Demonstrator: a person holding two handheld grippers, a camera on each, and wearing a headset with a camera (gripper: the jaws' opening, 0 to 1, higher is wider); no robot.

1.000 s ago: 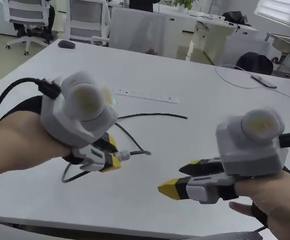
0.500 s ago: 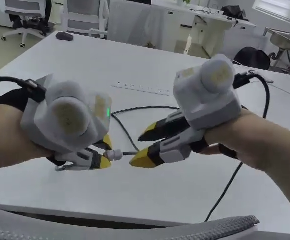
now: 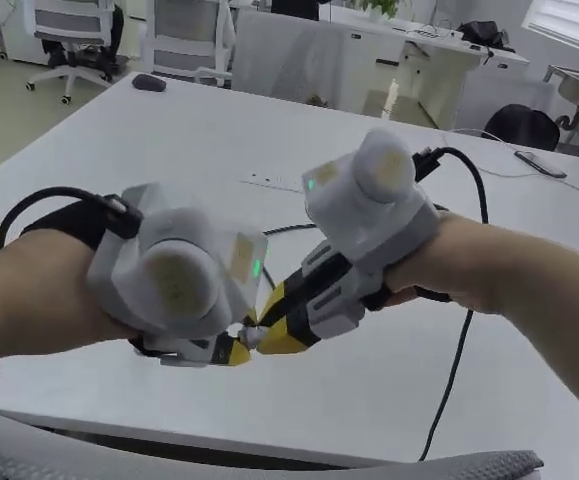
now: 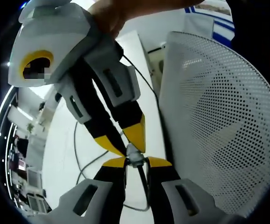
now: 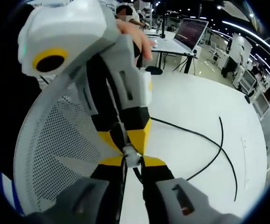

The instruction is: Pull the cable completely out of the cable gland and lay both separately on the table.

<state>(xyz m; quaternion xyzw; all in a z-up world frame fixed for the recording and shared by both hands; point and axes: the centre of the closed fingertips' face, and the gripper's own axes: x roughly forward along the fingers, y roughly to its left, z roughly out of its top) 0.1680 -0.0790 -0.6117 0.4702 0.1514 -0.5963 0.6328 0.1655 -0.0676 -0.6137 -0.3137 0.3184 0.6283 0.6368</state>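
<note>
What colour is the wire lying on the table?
Black. The cable shows best in the right gripper view, curving across the white table.

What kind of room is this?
Probably an office: rolling office chairs stand behind the white table, a computer mouse lies on it, and a laptop sits open on a desk.

Cable gland (image 4: 134, 157) between left tool (image 4: 136, 163) and right tool (image 4: 131, 146)

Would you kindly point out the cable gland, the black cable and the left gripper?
cable gland (image 5: 131, 157): right gripper view, its white body.
black cable (image 5: 172, 124): right gripper view, its curved middle stretch.
left gripper (image 4: 137, 162): left gripper view, midway between its yellow tips.
</note>
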